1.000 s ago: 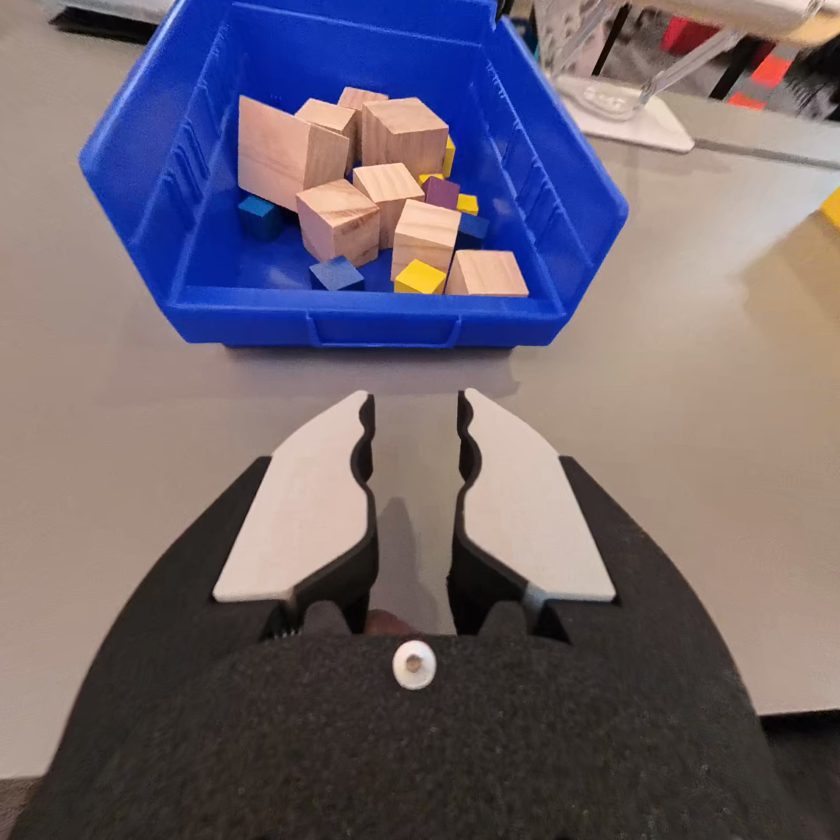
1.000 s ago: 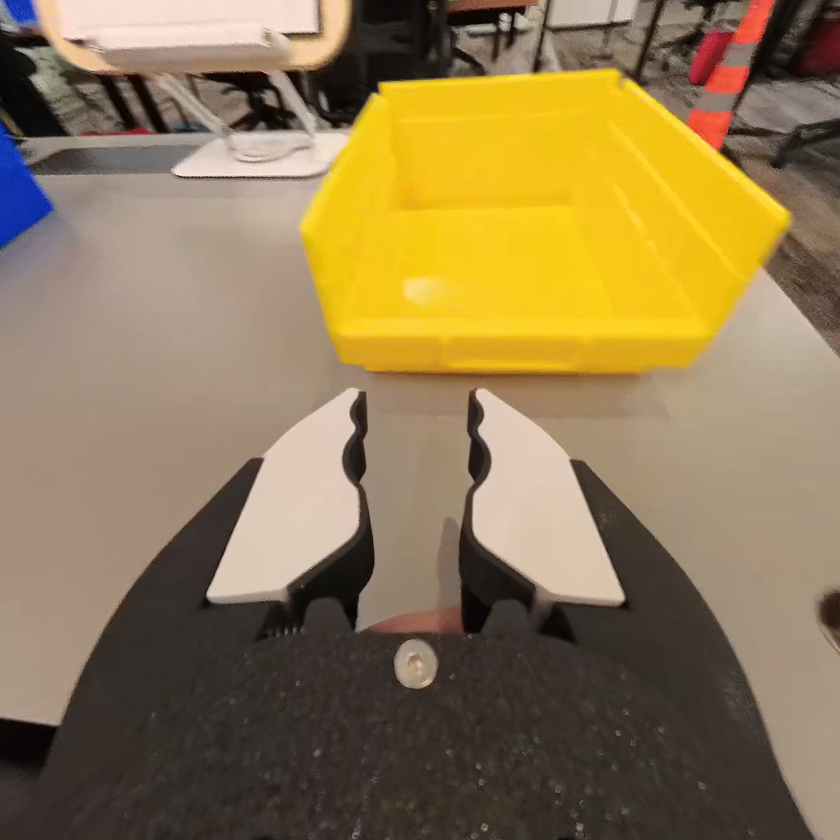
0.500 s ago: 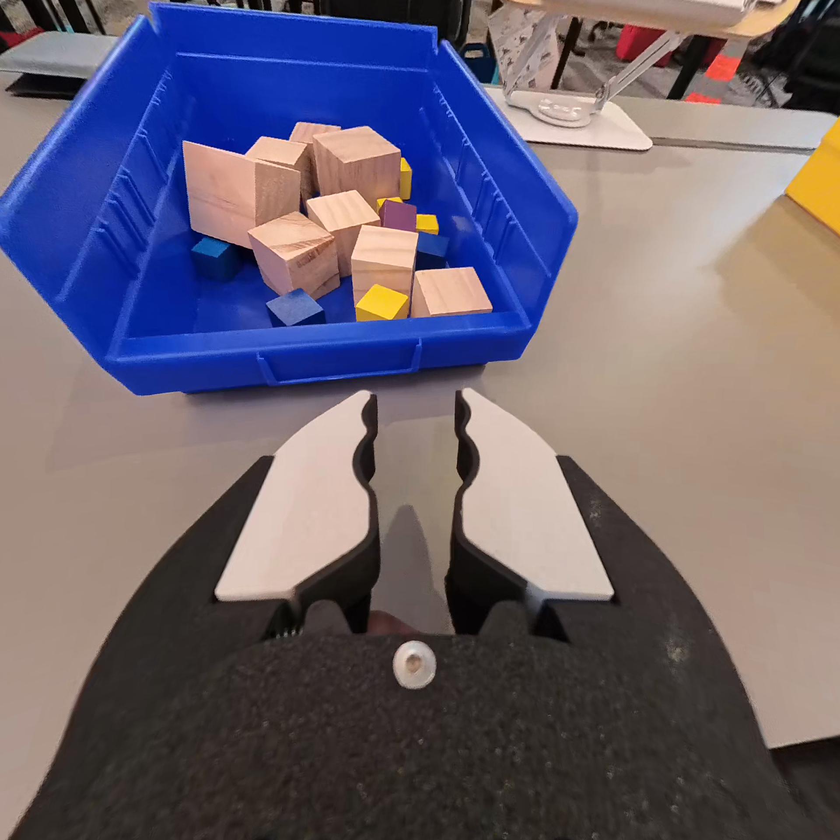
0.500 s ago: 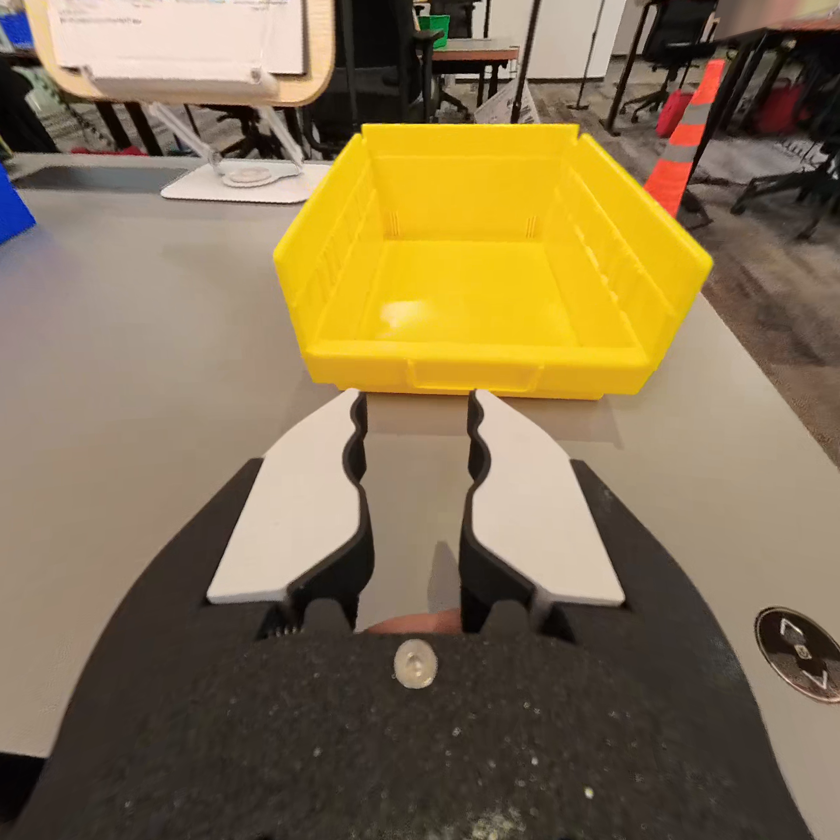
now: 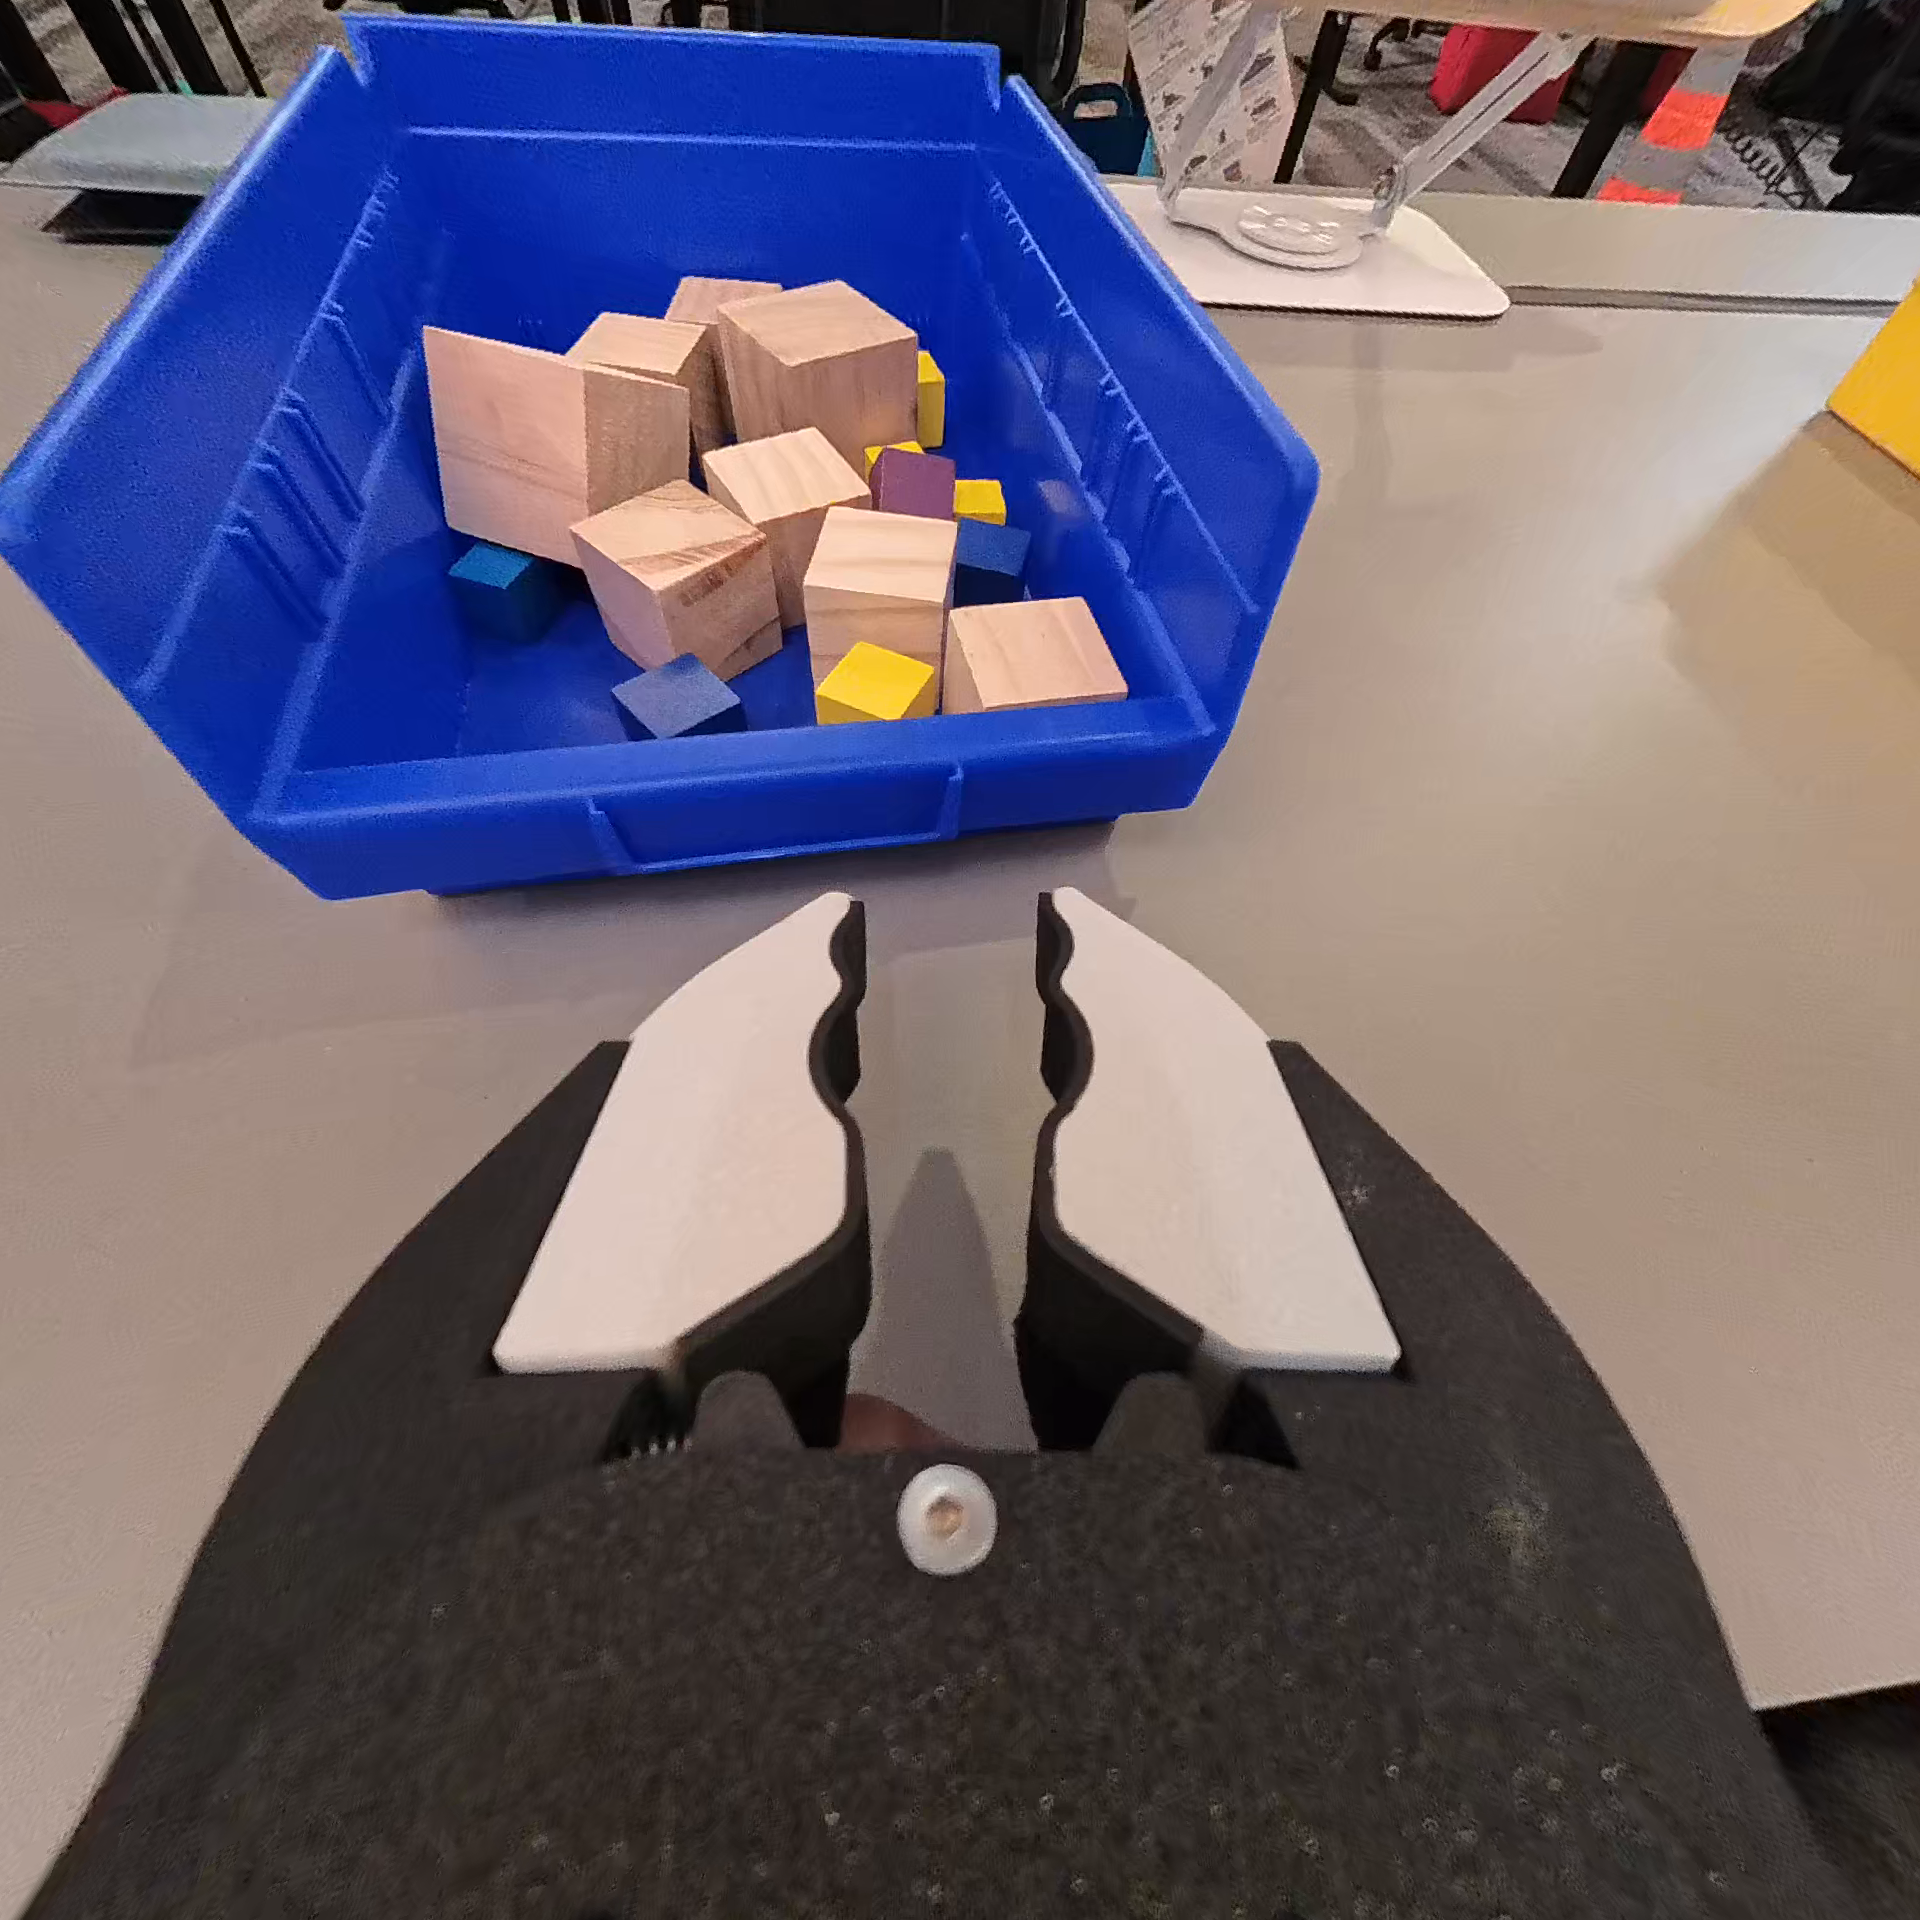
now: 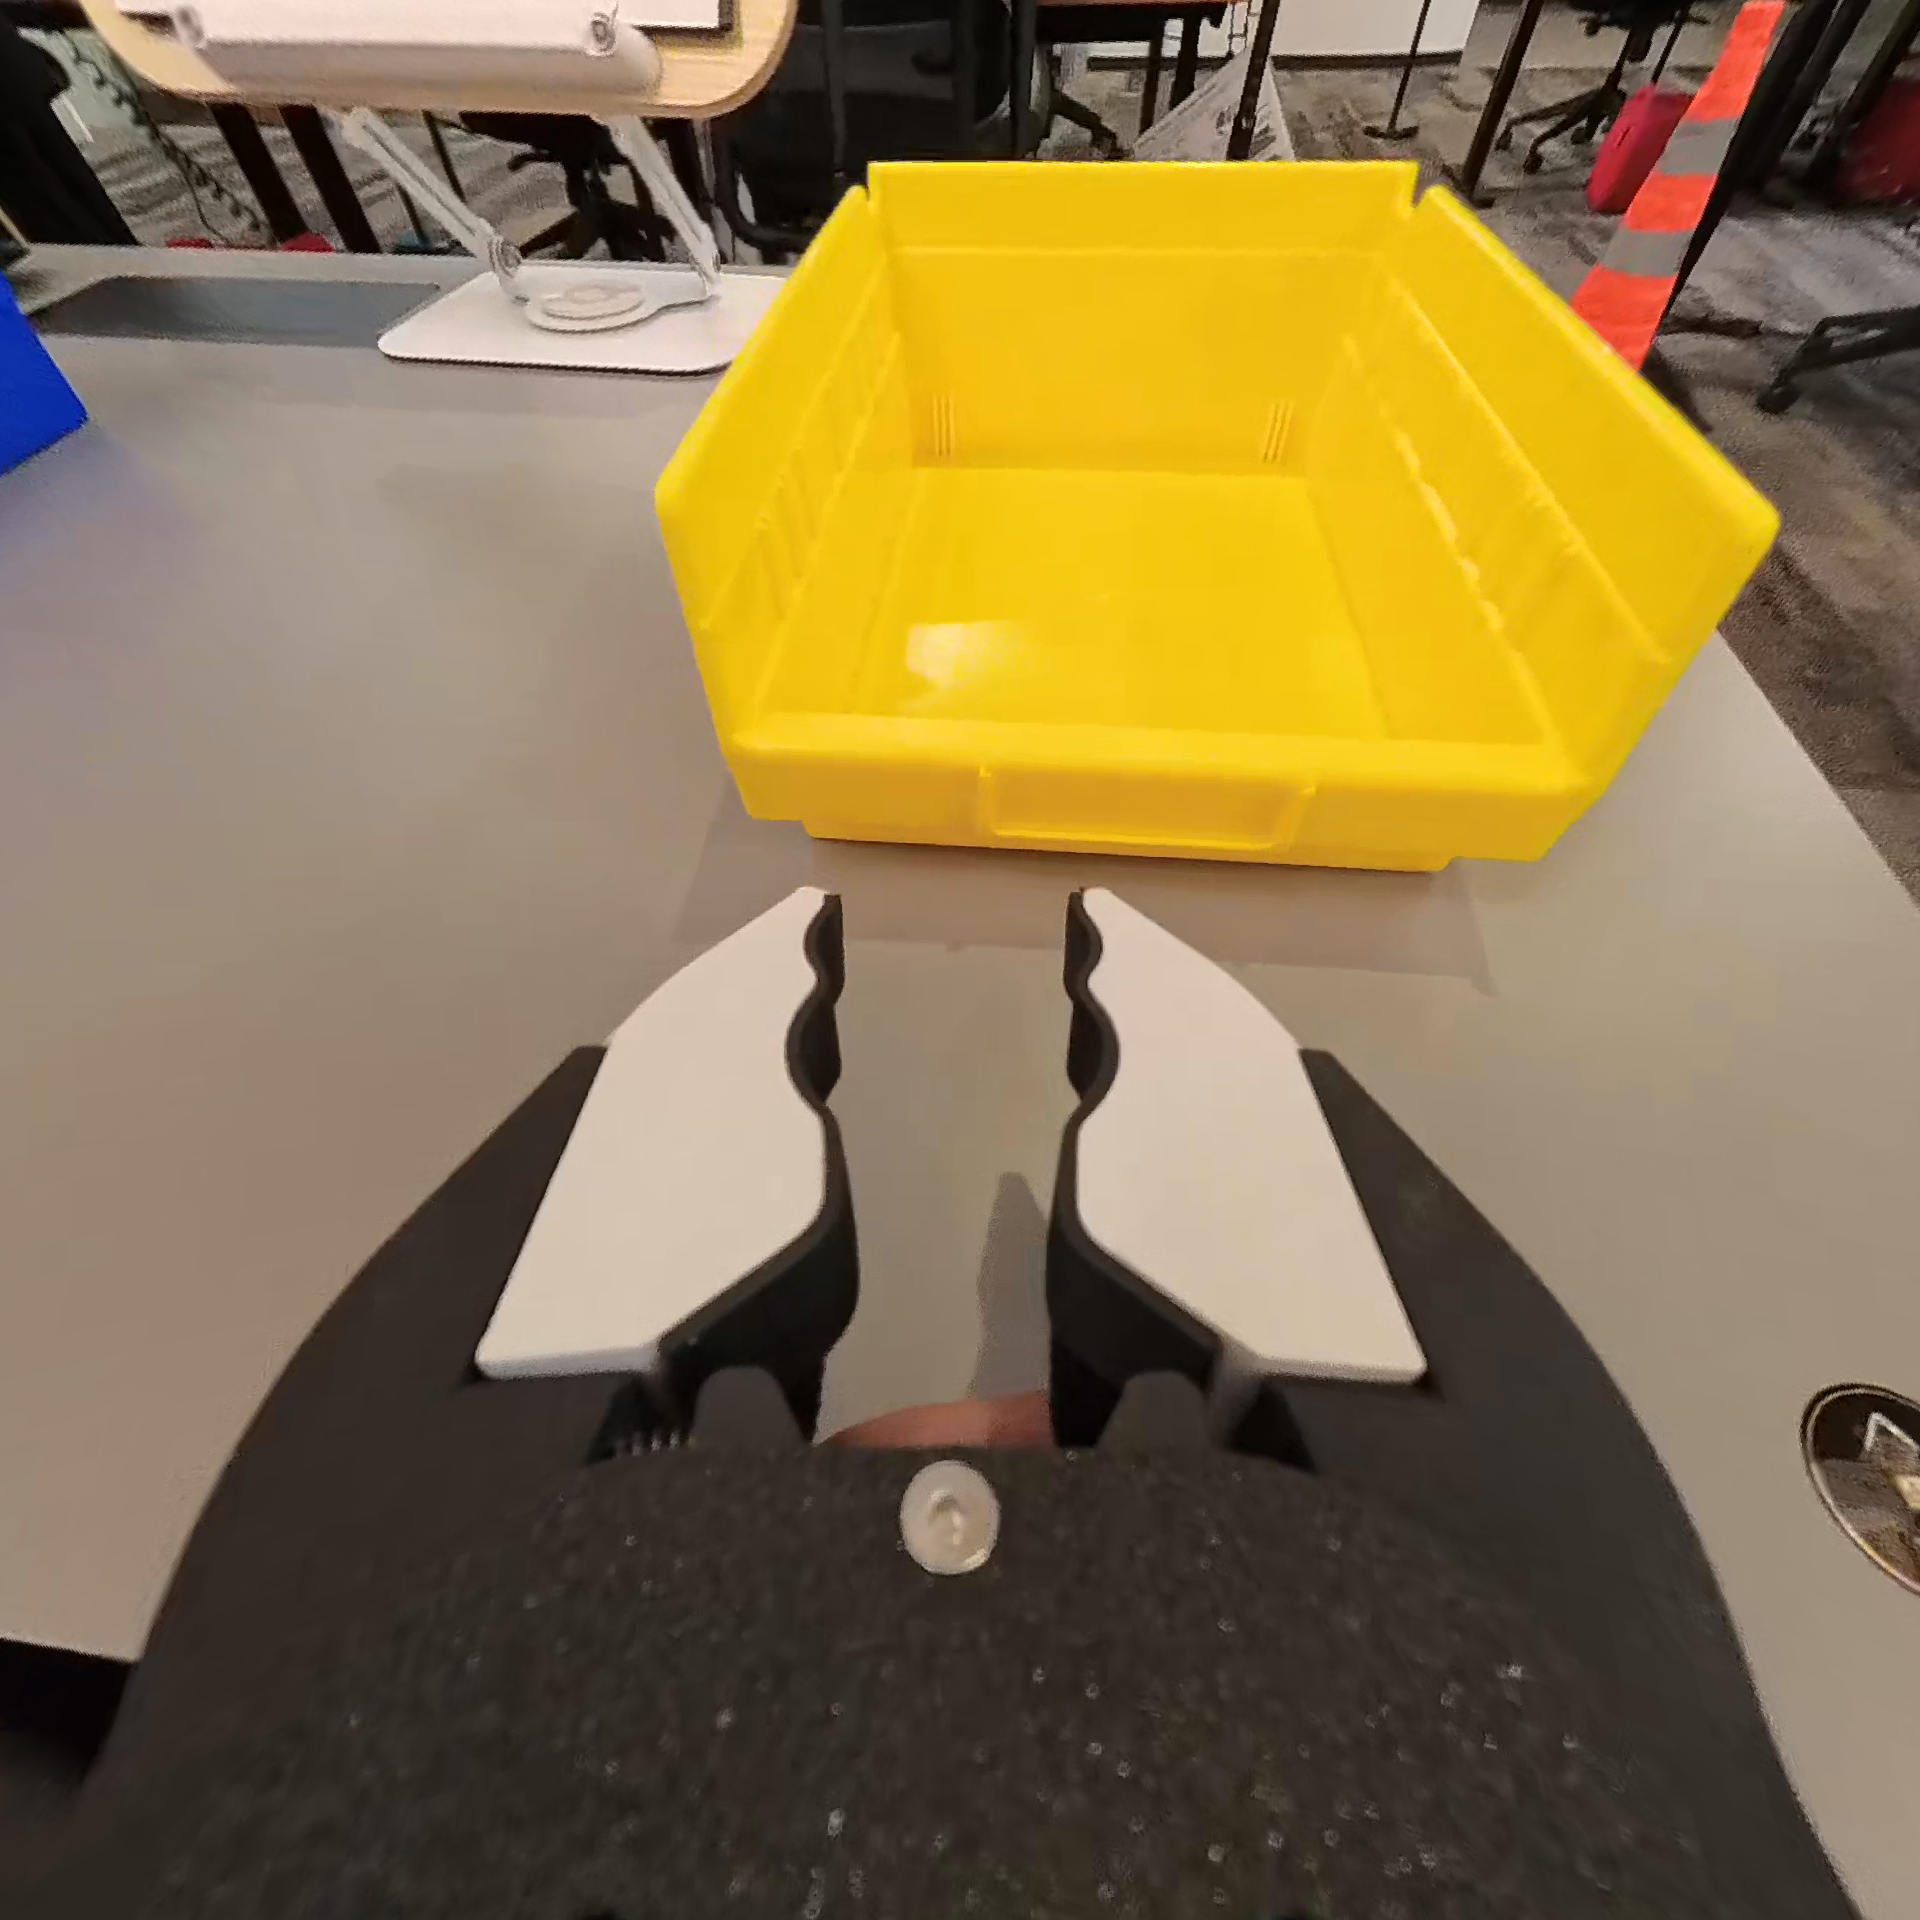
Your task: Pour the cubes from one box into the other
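A blue box (image 5: 312, 582) stands on the grey table in the left wrist view. It holds several plain wooden cubes (image 5: 675, 582) and small blue, yellow and purple cubes. My left gripper (image 5: 948, 914) is open and empty, just short of the box's front lip. A yellow box (image 6: 1132, 821) stands on the table in the right wrist view, with nothing in it. My right gripper (image 6: 954, 914) is open and empty, just short of its front wall. A corner of the yellow box (image 5: 1886, 384) shows at the right edge of the left view, and a corner of the blue box (image 6: 31, 405) at the left edge of the right view.
A white stand base (image 5: 1340, 260) sits on the table behind and between the boxes; it also shows in the right wrist view (image 6: 571, 322). A round metal insert (image 6: 1870, 1486) is set in the table at the right. An orange cone (image 6: 1662, 208) stands on the floor beyond.
The blue box has shifted left and then back toward centre in the left view. The yellow box now sits a little right of centre in the right view. Both grippers stay open.
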A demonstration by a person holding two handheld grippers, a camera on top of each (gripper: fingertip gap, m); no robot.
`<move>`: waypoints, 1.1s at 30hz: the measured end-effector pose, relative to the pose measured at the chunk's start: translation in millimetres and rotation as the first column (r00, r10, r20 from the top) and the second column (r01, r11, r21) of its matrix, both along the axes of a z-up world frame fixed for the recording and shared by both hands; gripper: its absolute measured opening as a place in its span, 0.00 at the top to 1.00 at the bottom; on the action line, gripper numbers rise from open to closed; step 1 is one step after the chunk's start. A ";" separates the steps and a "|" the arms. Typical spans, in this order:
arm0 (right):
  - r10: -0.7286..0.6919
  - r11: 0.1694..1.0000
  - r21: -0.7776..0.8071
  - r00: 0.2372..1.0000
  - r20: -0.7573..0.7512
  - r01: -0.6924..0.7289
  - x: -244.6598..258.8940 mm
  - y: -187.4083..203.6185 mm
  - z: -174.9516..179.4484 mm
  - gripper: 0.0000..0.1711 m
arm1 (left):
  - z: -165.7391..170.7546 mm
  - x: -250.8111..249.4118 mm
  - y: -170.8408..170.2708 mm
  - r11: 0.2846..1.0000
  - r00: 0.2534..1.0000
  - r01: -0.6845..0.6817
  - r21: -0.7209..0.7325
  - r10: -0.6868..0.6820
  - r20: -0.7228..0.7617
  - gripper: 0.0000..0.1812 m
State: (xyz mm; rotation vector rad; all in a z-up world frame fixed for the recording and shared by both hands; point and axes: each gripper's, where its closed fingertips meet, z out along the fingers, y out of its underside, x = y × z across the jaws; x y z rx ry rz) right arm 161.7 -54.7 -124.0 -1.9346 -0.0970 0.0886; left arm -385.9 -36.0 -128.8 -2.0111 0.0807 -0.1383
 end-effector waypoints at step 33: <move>0.010 0.999 -0.034 1.000 -0.007 -0.010 -3.4 0.5 -8.8 0.77 | 4.6 -137.6 40.4 0.990 0.991 -0.132 -0.051 0.133 0.026 0.72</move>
